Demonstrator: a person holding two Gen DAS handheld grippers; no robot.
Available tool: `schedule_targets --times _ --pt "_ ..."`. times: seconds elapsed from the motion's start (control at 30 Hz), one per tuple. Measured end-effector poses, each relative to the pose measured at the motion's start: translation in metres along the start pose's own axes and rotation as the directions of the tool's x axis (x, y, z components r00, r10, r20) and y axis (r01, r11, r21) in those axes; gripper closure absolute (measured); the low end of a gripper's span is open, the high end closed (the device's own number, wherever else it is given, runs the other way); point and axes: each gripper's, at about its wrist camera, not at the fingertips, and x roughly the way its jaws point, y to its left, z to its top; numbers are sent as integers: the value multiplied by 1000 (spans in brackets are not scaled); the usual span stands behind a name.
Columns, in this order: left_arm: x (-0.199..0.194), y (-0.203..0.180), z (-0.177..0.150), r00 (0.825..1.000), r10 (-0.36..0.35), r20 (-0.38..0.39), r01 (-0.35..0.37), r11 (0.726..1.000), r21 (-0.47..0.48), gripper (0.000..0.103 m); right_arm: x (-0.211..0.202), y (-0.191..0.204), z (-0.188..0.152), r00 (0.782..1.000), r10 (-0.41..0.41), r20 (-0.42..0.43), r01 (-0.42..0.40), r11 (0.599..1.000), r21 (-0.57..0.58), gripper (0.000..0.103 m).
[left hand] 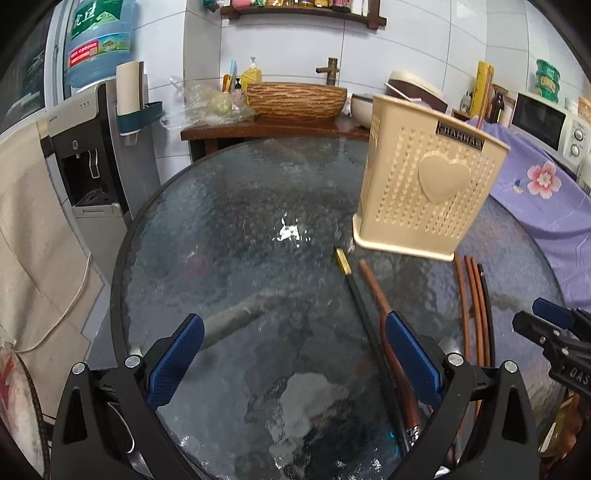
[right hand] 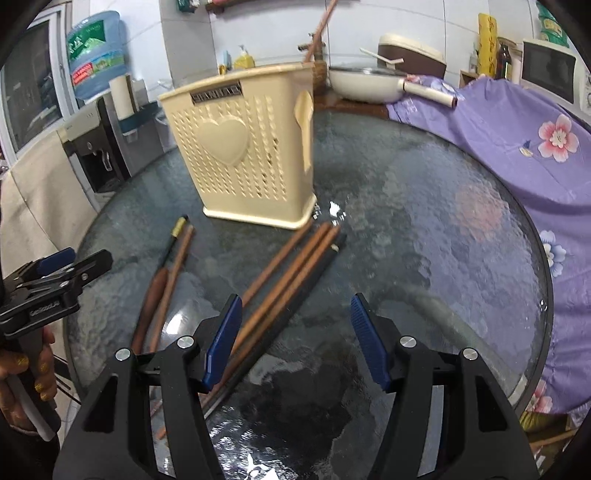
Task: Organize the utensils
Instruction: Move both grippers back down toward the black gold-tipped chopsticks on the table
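A cream perforated utensil holder [left hand: 424, 192] [right hand: 247, 155] with a heart on its side stands upright on the round glass table [left hand: 240, 240] [right hand: 424, 240]; one brown stick [right hand: 320, 31] pokes out of its top. In front of it lie a black chopstick with a gold end [left hand: 354, 288] [right hand: 176, 236] beside a brown one [left hand: 376, 291] [right hand: 173, 273]. A bundle of brown and black chopsticks [left hand: 474, 306] [right hand: 295, 269] lies further right. My left gripper [left hand: 295, 354] hovers open, its right finger over the brown chopstick. My right gripper [right hand: 297, 336] is open, its left finger above the bundle.
A water dispenser [left hand: 88, 155] with a bottle stands left of the table. Behind are a wooden counter with a basin [left hand: 295, 99], a white pan [right hand: 365, 83] and a microwave [left hand: 546, 122]. A purple flowered cloth [right hand: 517, 140] borders the table's right side. A hand [right hand: 26, 376] holds the left gripper.
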Motion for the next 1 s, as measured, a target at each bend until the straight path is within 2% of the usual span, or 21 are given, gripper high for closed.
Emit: schedule_targets --times 0.2,0.37,0.47,0.63,0.9,1.0 --pt "5 2 -6 1000 7 -19 -7 1000 6 7 16 -5 -2 998 19 -60 -17 999 31 51" --pt "7 3 -7 1000 3 -31 -2 1000 4 7 28 -2 -4 996 -2 -95 4 1000 23 56" --pt "8 0 -9 999 4 -33 -3 1000 13 7 32 0 -5 995 -1 -104 4 1000 22 57" --pt "7 -6 -10 1000 0 -31 1 1000 29 8 33 1 -3 992 -49 -113 48 999 -10 58" --pt "1 -15 -10 1000 -21 -23 22 998 55 10 32 -12 -1 990 -56 -130 53 998 -22 58" --pt "0 -20 -10 999 -28 -23 30 998 61 11 37 -12 2 988 -63 -139 60 998 -28 62"
